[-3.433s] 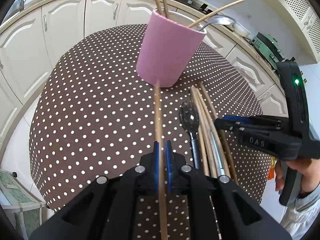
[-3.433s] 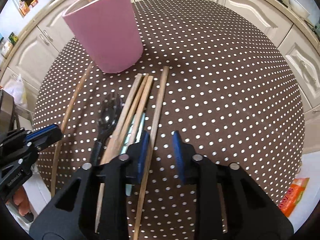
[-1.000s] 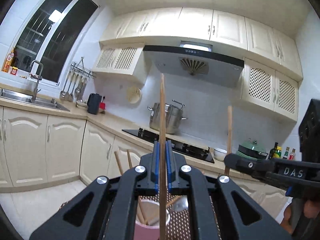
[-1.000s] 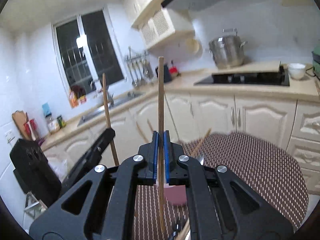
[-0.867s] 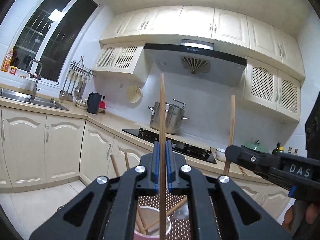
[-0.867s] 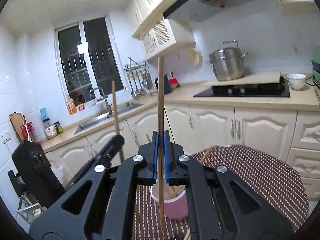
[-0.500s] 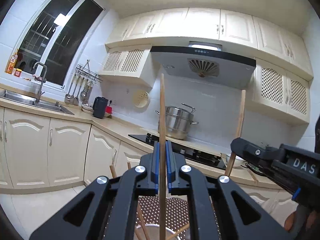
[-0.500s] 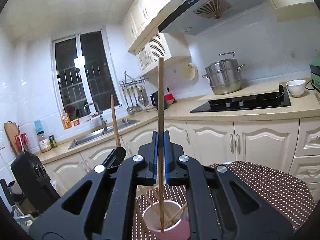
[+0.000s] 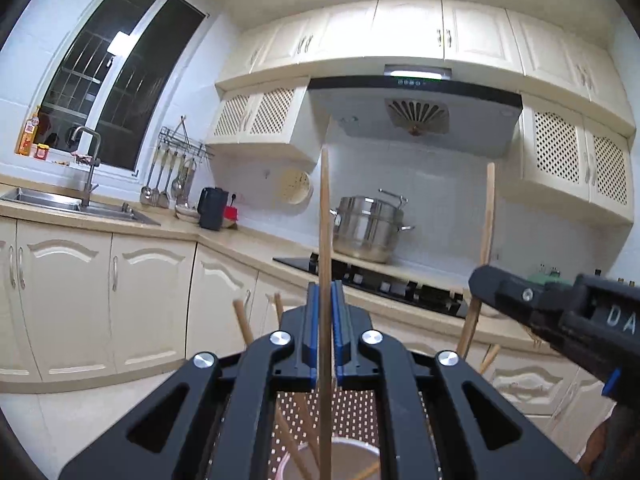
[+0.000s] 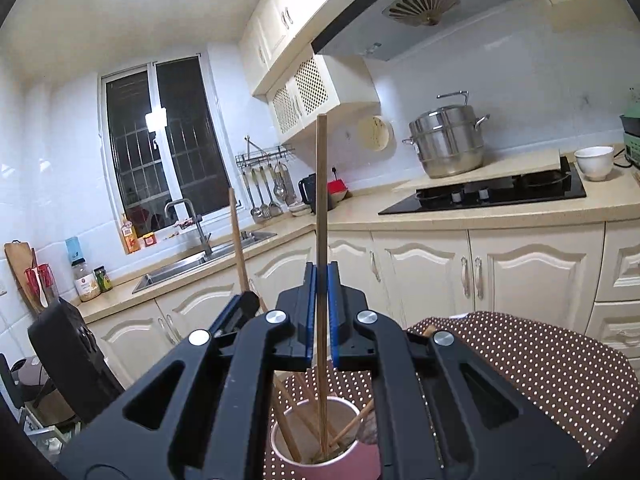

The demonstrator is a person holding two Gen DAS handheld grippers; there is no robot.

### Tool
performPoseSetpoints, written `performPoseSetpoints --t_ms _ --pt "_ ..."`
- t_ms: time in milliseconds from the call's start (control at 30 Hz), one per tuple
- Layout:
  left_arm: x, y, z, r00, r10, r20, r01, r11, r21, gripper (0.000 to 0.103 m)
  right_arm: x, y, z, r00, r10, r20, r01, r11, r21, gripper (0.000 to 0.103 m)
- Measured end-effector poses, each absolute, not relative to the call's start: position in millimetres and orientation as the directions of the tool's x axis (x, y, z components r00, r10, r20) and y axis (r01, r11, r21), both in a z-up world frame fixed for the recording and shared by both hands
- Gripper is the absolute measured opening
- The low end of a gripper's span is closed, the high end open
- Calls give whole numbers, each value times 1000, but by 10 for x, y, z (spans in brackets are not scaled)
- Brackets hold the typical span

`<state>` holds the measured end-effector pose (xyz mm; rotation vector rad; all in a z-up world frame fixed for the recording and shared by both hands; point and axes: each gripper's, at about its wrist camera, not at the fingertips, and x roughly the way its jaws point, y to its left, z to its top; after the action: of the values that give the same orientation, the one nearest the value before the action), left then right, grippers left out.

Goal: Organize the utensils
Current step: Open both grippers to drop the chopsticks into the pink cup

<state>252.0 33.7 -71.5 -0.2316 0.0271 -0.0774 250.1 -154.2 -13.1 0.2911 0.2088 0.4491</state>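
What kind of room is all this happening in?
A home kitchen, it seems: a steel steamer pot sits on a black cooktop under a range hood, with a sink below the window.

Walls: were white tile [image 10: 532, 92].
Cabinets: were cream [image 9: 408, 28], above and below.
Window: was dark [image 10: 168, 140], probably night outside.
Hob: a steel pot [image 10: 446, 140] stood behind the black cooktop [image 10: 496, 192].
Sink: sat below the window [image 9: 76, 204].
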Motion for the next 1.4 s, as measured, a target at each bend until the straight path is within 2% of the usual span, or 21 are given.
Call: performPoseSetpoints --t_ms 167,567,600,667,833,1000,1200,1400 --pt "2418 399 -817 989 -116 -88 91 965 -247 6 2416 -1544 -172 879 453 -148 -392 864 317 6" --pt "2161 468 -992 965 -173 -196 118 958 -261 8 2249 -1564 -302 882 429 -194 -361 881 306 6" --pt "2146 468 -1005 962 -178 -206 122 958 -258 10 2235 -1557 -312 883 426 -199 -358 883 303 6" --pt "2121 471 -1017 958 -187 -218 128 958 -258 33 2214 -1542 -340 883 421 -208 -354 888 295 6" --pt "1997 540 -1004 958 -180 -225 116 956 -271 50 2152 -1482 -395 883 411 -228 -347 897 273 6" --pt "1888 686 -966 952 -149 -269 61 949 -309 53 2122 -1433 -437 880 406 -247 -341 901 266 6" --pt "1791 798 -923 942 -81 -326 -13 961 -275 54 2089 -1382 -485 877 397 -271 -331 907 260 6" --pt "1726 848 -916 928 -84 -362 -21 961 -276 55 2059 -1348 -502 870 387 -305 -315 913 260 7"
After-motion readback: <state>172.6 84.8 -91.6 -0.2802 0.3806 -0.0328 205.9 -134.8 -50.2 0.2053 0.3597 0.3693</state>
